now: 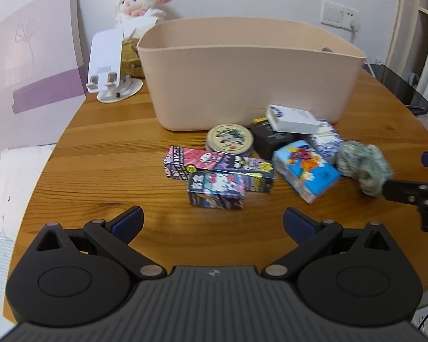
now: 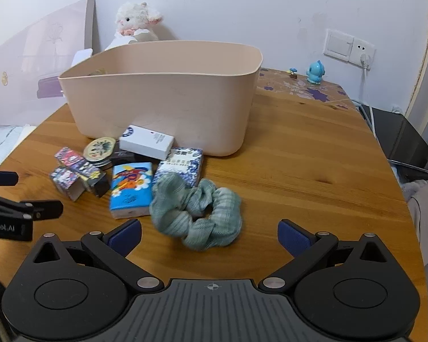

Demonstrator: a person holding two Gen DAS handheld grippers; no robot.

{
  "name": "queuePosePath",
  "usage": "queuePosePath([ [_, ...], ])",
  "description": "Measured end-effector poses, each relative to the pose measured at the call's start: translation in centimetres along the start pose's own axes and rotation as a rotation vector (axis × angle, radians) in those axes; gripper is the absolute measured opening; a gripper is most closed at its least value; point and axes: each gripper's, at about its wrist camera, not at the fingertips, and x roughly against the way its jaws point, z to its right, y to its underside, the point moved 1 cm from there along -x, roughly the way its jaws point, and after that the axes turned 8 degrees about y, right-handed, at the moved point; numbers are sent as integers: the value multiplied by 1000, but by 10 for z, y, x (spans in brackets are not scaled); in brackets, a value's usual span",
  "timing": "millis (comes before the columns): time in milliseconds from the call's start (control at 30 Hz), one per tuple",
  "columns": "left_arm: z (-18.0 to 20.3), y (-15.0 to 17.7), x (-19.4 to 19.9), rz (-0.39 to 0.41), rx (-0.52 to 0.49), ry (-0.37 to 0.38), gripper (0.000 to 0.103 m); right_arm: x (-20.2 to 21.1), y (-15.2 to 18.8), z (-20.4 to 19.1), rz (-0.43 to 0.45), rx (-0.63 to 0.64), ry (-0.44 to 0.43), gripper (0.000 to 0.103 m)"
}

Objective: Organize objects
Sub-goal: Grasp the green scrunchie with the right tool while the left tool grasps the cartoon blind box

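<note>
A beige plastic bin [image 1: 242,77] [image 2: 168,97] stands on the wooden table [image 1: 105,165]. In front of it lies a heap: a Hello Kitty box [image 1: 216,189], a pink cartoon box [image 1: 194,161], a round tin [image 1: 229,138], a black box [image 1: 271,139], a white box [image 1: 292,119] [image 2: 147,142], a blue tissue pack [image 1: 306,169] [image 2: 131,189], a blue-white pack [image 2: 181,165] and a green scrunchie [image 1: 363,166] [image 2: 198,211]. My left gripper [image 1: 212,223] is open, just short of the Hello Kitty box. My right gripper [image 2: 209,235] is open, its fingers either side of the scrunchie's near edge.
A white phone stand [image 1: 108,59] and a plush lamb [image 1: 141,0] sit at the back left. A blue figurine [image 2: 315,72] stands at the back right by a wall socket [image 2: 349,47]. A black device [image 2: 405,139] lies off the table's right edge.
</note>
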Motion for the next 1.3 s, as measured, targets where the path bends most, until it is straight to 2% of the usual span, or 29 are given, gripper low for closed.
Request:
queuePosePath([
  [100,-9,-3,-13,-1,-3,-16,103,-15,-3,2,-15,11,8,103],
  [200,-18,-6,-24,-11,11,-31,103,-29,-6,5,-37,2,-21,103],
  [333,-29,-8,-35,-21,56,5,103,-45,-11,7,-71,-43,-76,103],
  [567,-35,-10,-47,-17,45,11,103,-60,-9,-3,-72,4,-42,103],
  [633,-37,-10,-48,-12,42,16,103,-63,-8,-6,-68,25,-32,99],
  [767,-37,-10,-48,-6,37,17,102,-63,-9,-9,-42,38,-26,85],
  [833,-34,-10,-45,20,15,28,83,-61,-11,-11,-33,37,-25,76],
  [867,-33,-11,-44,24,6,34,79,-61,-12,-11,-30,36,-26,67],
  [933,-31,-12,-42,29,-3,49,61,-58,-13,-14,-22,37,-24,53],
  [1000,-29,-11,-40,32,-14,67,52,-56,-13,-15,-14,43,-17,39],
  [1100,-29,-8,-37,26,-3,81,52,-54,-11,-14,-12,30,-22,25],
  [1300,-29,-3,-19,46,0,71,52,-36,-12,-4,16,-3,-29,22],
])
